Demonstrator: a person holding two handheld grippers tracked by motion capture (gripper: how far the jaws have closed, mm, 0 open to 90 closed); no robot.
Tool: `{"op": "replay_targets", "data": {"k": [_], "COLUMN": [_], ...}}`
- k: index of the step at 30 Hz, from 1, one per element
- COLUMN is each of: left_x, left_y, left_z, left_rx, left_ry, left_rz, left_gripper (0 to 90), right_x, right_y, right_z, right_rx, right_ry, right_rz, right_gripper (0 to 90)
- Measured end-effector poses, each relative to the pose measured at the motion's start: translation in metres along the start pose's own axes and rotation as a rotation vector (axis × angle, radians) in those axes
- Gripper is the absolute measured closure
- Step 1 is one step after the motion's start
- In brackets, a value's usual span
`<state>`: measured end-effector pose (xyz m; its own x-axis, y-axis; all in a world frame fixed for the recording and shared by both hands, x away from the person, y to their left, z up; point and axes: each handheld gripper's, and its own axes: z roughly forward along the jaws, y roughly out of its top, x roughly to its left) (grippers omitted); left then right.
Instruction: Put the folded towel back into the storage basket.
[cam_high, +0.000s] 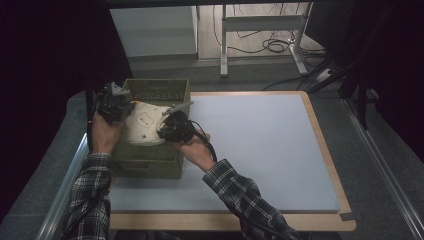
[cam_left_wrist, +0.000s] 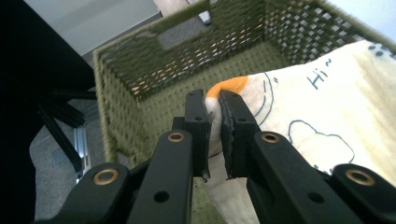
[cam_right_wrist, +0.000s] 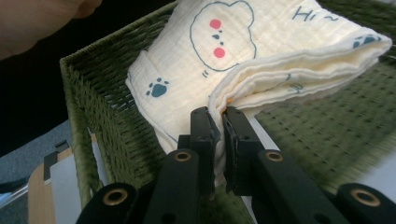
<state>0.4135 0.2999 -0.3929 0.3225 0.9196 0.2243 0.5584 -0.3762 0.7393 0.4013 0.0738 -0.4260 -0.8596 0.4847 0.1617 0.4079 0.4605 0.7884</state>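
You've got both tongs, left gripper (cam_left_wrist: 214, 133) and right gripper (cam_right_wrist: 217, 144), clamped on the folded cloth (cam_high: 144, 123) over the green basket (cam_high: 150, 167) at the desk's left edge.

One folded cloth (cam_high: 144, 125) — one green woven basket (cam_high: 150, 167) — two hand-held grippers, left (cam_high: 116, 104), right (cam_high: 172, 125).

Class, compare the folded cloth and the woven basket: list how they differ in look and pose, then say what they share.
The cloth is cream with printed bears and paws; the basket is plain olive green. The cloth is soft and folded in layers; the basket is a stiff, open-weave box. The cloth hangs pinched by the left claw and the right claw; the basket rests on the table mat. Shared: both sit at the mat's left side, the cloth over the basket's opening.
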Motion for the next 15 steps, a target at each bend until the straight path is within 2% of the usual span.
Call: {"op": "replay_targets", "data": {"k": [5, 6, 11, 15], "left_x": [0.008, 0.012, 0.020, 0.023], "left_y": [-0.007, -0.012, -0.021, -0.023], "left_z": [0.001, 0.002, 0.008, 0.019], "left_rx": [0.015, 0.021, 0.044, 0.063], "left_ry": [0.006, 0.008, 0.010, 0.001], "left_rz": [-0.004, -0.008, -0.009, -0.011], "left_gripper": [82.1, 82.1, 82.1, 82.0], "right_x": [0.007, 0.010, 0.013, 0.010], "right_y": [0.004, 0.007, 0.012, 0.018], "right_z": [0.016, 0.023, 0.036, 0.042], "right_rx": [0.026, 0.040, 0.073, 0.116], "right_ry": [-0.001, -0.004, -0.009, -0.021], "right_rz": [-0.003, -0.008, 0.003, 0.016], "right_gripper": [83.2, 83.2, 83.2, 83.2]}}
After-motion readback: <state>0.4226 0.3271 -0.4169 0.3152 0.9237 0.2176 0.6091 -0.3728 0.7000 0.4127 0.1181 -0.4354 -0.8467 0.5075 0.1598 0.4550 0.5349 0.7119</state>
